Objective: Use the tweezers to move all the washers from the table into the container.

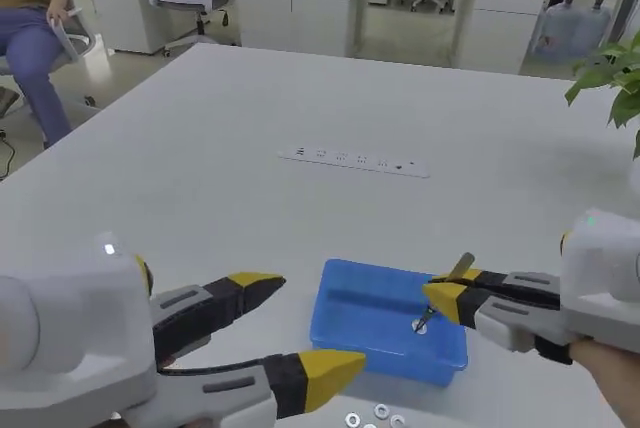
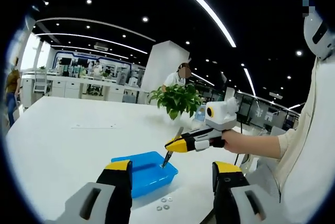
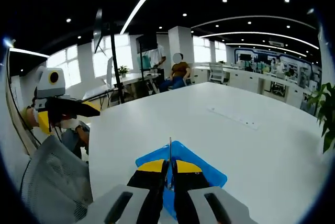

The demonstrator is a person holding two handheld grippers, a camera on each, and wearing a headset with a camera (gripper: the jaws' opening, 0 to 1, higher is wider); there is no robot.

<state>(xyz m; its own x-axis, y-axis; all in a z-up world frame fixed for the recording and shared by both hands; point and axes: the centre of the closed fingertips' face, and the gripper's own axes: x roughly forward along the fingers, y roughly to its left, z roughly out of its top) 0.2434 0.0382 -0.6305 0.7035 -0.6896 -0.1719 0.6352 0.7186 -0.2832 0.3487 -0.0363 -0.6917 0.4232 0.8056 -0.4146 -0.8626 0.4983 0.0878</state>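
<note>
The small silvery metal washers (image 1: pixel 380 411) on the white bench (image 1: pixel 250 208) beside the shallow blue plastic container (image 1: pixel 385 356) look light, hard and slippery, best nipped across the rim by the thin metal tweezers (image 1: pixel 463 268) the right gripper (image 1: pixel 445 300) clenches, while the left gripper (image 1: pixel 320 321) gapes, released.

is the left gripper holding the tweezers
No, the left gripper stands open with nothing between its jaws, while the tweezers are clamped in the right gripper over the blue container.
</note>
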